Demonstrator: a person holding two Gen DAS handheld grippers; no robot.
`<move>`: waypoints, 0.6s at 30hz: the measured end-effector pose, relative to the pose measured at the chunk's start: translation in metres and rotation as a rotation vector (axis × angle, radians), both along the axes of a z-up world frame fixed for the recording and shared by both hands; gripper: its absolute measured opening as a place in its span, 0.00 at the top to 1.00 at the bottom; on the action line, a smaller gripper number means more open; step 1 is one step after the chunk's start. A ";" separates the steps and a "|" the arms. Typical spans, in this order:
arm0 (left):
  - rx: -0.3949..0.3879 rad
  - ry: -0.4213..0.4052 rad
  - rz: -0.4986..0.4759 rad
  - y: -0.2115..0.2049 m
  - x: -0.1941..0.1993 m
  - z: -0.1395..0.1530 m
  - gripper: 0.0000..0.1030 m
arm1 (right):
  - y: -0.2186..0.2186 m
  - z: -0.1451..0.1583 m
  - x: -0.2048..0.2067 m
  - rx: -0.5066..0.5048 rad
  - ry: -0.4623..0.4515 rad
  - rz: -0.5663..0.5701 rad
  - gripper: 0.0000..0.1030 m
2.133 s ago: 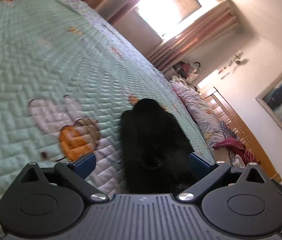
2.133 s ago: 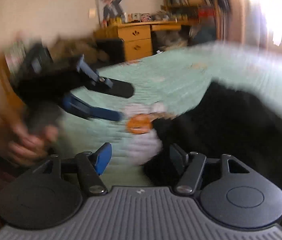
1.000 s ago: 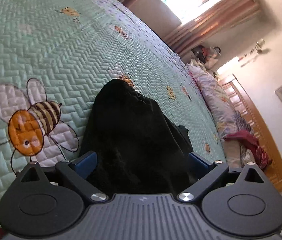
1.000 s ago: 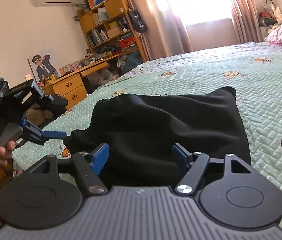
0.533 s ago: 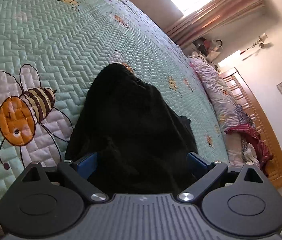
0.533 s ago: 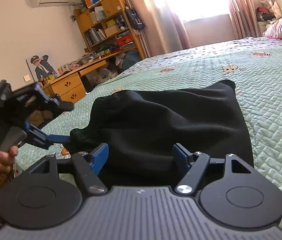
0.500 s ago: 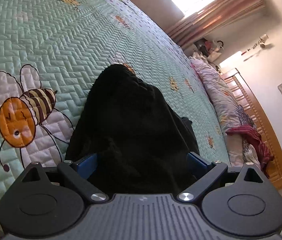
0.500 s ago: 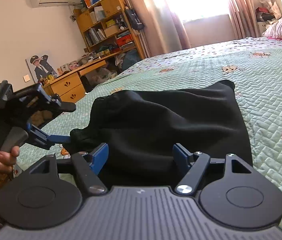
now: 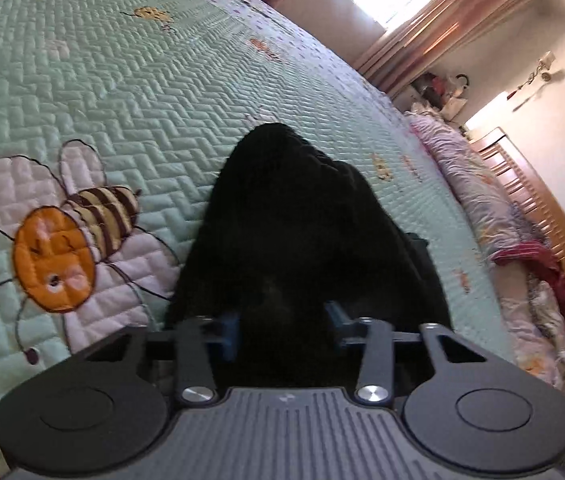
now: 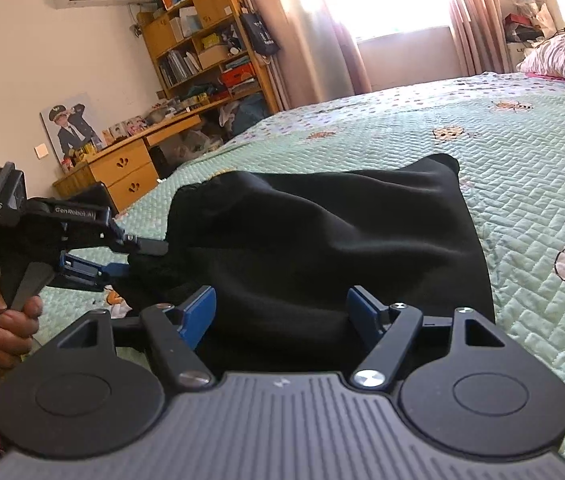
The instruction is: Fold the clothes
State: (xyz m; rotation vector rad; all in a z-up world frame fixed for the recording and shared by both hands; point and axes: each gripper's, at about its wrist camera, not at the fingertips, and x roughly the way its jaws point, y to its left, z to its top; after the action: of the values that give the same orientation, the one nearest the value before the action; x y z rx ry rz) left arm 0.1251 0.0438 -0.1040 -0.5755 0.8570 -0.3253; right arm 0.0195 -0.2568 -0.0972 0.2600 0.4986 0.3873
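Two grippers meet one black garment (image 10: 322,240) lying on the green quilt (image 10: 522,184). Only the right wrist view shows the left gripper (image 10: 142,256) from the side, its jaws just closed on the cloth's near edge. The right gripper (image 10: 282,312) stands wide over the garment, gripping nothing.

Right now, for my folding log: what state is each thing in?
black garment, rumpled, lying on the quilt.
quilt, spread flat over the bed.
left claw, jaws have just been closing, pinched on the black garment's edge.
right claw, open, black garment between its jaws, not gripped.
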 end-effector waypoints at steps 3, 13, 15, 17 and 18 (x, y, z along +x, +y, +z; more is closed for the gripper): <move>0.028 -0.004 -0.011 0.002 -0.001 0.000 0.70 | 0.005 0.001 -0.001 -0.034 -0.003 -0.002 0.28; 0.167 -0.065 -0.055 -0.008 -0.020 0.020 0.74 | 0.021 0.007 -0.005 -0.133 -0.021 0.015 0.28; 0.180 -0.069 -0.058 -0.008 -0.024 0.023 0.74 | 0.023 0.008 -0.006 -0.136 -0.025 0.022 0.28; 0.188 -0.068 -0.058 -0.007 -0.028 0.025 0.74 | 0.027 0.010 -0.008 -0.145 -0.034 0.036 0.28; 0.192 -0.068 -0.057 -0.008 -0.030 0.025 0.74 | 0.029 0.010 -0.008 -0.151 -0.035 0.045 0.28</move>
State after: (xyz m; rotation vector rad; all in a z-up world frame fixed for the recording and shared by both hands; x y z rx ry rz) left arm 0.0955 0.0363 -0.0788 -0.3603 0.8296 -0.3093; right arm 0.0113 -0.2276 -0.0870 0.0958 0.4974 0.3951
